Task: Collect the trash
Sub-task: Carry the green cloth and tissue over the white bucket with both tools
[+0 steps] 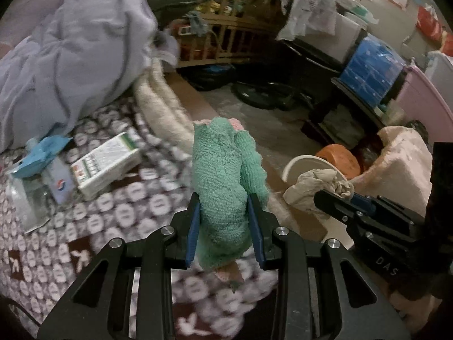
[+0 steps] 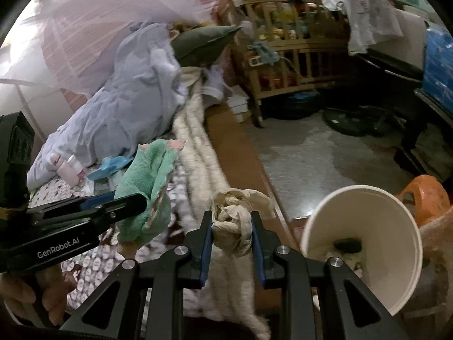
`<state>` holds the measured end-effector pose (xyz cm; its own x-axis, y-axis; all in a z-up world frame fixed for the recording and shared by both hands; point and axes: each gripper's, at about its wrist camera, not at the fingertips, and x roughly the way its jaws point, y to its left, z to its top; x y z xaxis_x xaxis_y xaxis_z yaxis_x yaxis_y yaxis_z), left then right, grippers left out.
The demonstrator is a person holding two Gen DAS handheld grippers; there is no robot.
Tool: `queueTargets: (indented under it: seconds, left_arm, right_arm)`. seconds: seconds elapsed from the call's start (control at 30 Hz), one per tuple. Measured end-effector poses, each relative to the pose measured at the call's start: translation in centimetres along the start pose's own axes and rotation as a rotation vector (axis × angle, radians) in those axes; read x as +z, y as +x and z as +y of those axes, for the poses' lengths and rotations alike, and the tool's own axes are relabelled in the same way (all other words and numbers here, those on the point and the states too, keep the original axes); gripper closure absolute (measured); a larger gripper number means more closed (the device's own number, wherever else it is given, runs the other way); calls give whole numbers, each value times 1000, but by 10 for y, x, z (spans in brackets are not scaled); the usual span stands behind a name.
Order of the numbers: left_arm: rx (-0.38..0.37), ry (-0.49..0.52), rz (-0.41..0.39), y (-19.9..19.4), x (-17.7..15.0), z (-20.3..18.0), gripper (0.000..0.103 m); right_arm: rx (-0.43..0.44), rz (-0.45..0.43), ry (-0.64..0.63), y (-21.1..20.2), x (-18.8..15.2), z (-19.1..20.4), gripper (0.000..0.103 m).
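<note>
My left gripper (image 1: 225, 221) is shut on a green fuzzy cloth (image 1: 223, 181) with pink trim, held above the patterned bed cover; it also shows in the right wrist view (image 2: 147, 189). My right gripper (image 2: 230, 238) is shut on a crumpled beige paper wad (image 2: 237, 218), seen in the left wrist view (image 1: 317, 189) just in front of a white bin. The white round bin (image 2: 402, 257) stands to the right of the right gripper, mouth tilted toward the camera, with dark scraps inside. A white and green carton (image 1: 107, 164) and a blue wrapper (image 1: 42, 153) lie on the bed.
A rumpled lavender blanket (image 1: 73, 56) covers the bed's far side. A clear plastic packet (image 1: 31, 195) lies by the carton. An orange stool (image 2: 427, 195) stands behind the bin. A wooden crib (image 2: 291, 56), blue crate (image 1: 371, 70) and dark fan parts crowd the floor.
</note>
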<state>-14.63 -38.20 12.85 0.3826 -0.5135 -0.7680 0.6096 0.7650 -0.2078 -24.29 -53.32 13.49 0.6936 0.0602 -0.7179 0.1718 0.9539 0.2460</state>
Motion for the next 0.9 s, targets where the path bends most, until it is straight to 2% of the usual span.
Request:
queueTargets:
  seconds: [0.43, 0.9]
  left_arm:
    - [-77, 93, 42, 34, 11, -67, 73]
    - [-149, 143, 99, 65, 14, -117, 73]
  right_arm:
    - [-117, -1, 110, -22, -14, -74, 79]
    - [-182, 22, 182, -23, -25, -117, 79]
